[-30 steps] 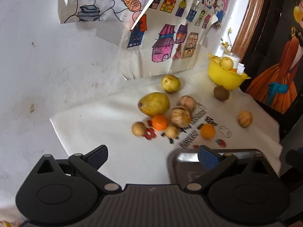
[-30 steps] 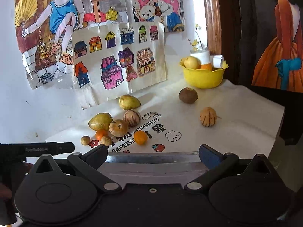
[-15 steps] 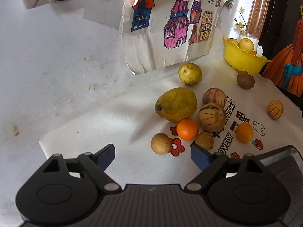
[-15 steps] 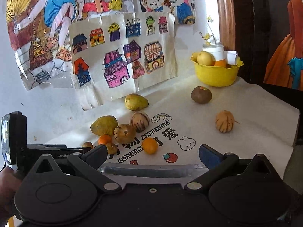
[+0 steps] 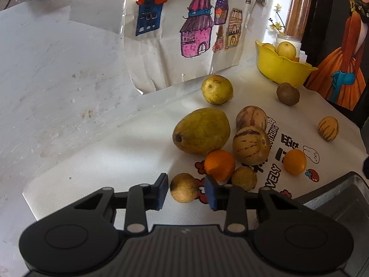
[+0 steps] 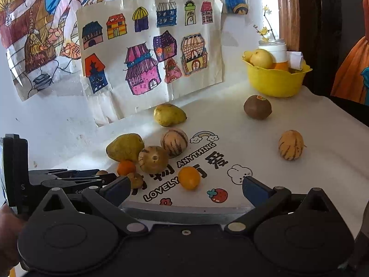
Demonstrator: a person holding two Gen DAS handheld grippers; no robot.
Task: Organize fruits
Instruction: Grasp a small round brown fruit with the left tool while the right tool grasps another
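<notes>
Several fruits lie on a white printed cloth (image 5: 115, 161). In the left wrist view my left gripper (image 5: 185, 192) has its blue pads on either side of a small brown round fruit (image 5: 184, 188), with narrow gaps showing on both sides. Close by are an orange (image 5: 219, 164), a mango (image 5: 201, 130), two striped melons (image 5: 251, 145) and a small yellow-brown fruit (image 5: 244, 177). In the right wrist view my right gripper (image 6: 184, 188) is wide open and empty above a metal tray (image 6: 184, 213), with a small orange (image 6: 189, 177) just beyond. The left gripper (image 6: 69, 179) shows there at left.
A yellow bowl (image 6: 274, 80) with fruit stands at the back right, and it also shows in the left wrist view (image 5: 280, 70). A kiwi (image 6: 257, 106) and a striped melon (image 6: 291, 145) lie apart on the right. A pear (image 6: 169, 114) lies by the drawings on the wall (image 6: 150, 53). The tray corner (image 5: 334, 198) is beside my left gripper.
My left gripper has moved forward and down to the fruit cluster and its jaws have narrowed around the small brown fruit. My right gripper has edged closer and stays open.
</notes>
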